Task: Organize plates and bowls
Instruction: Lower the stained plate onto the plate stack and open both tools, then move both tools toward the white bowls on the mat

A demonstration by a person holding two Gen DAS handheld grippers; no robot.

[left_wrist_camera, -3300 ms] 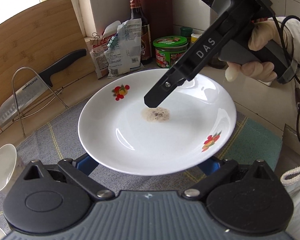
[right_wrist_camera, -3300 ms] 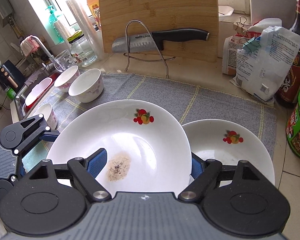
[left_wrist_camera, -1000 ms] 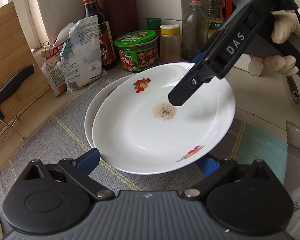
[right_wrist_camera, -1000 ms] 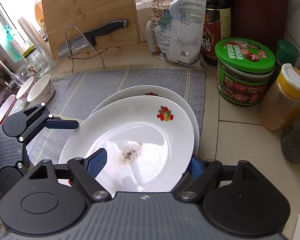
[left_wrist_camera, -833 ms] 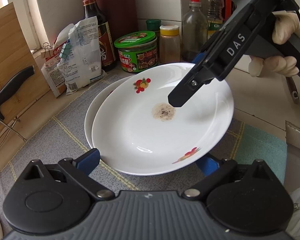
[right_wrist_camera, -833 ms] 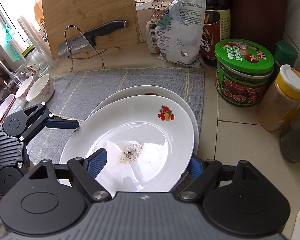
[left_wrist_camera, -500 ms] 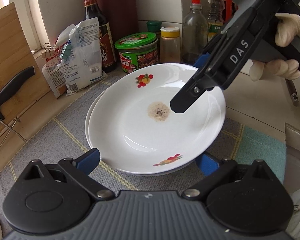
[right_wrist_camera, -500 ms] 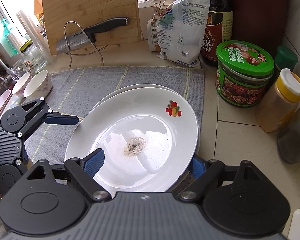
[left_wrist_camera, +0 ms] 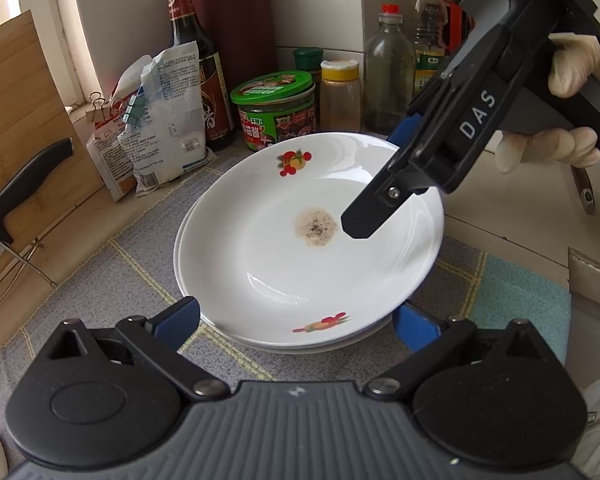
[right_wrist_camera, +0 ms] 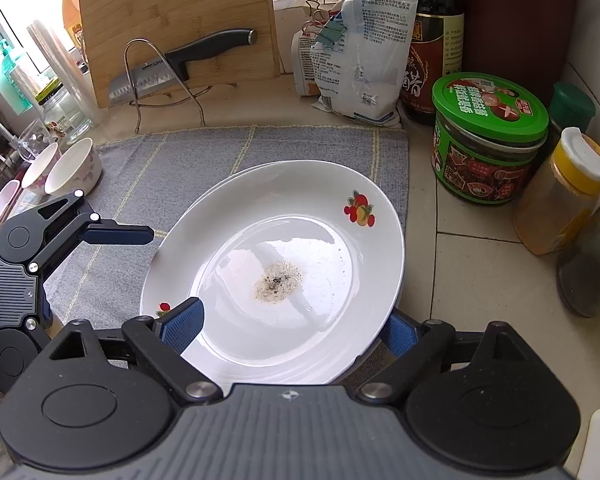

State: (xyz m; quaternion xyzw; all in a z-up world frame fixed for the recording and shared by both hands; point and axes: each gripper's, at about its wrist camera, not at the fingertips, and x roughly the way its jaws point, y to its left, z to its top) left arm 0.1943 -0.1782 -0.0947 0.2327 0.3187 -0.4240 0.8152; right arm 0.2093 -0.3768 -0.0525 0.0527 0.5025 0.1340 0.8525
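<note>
Far left of the right wrist view: two small bowls (right_wrist_camera: 74, 166) stood side by side at the left edge of the grey mat (right_wrist_camera: 188, 160), with what looked like more white dishes beyond them by the sink, too cut off to count. These were not yet gathered.

Left gripper (right_wrist_camera: 114, 236): jaws spread, one blue-padded finger beside the plate's left rim, apparently clear of it; nothing grasped. In its own view the blue pads sat either side of the near rim, apart from it.

Centre: the soiled plate (left_wrist_camera: 300, 240), fruit motif, speckled residue in the well, lay nested on a second plate (left_wrist_camera: 320, 346) on the mat. Stacking of these two judged done.

Right gripper (right_wrist_camera: 290, 326): jaws had just been opening, the plate's near edge still between the pads, no longer pinched so far as could be seen.

Right: green-lidded jar (right_wrist_camera: 488, 136) near the stack, not touching.

Remaining, by judgement: bowls to be collected.
</note>
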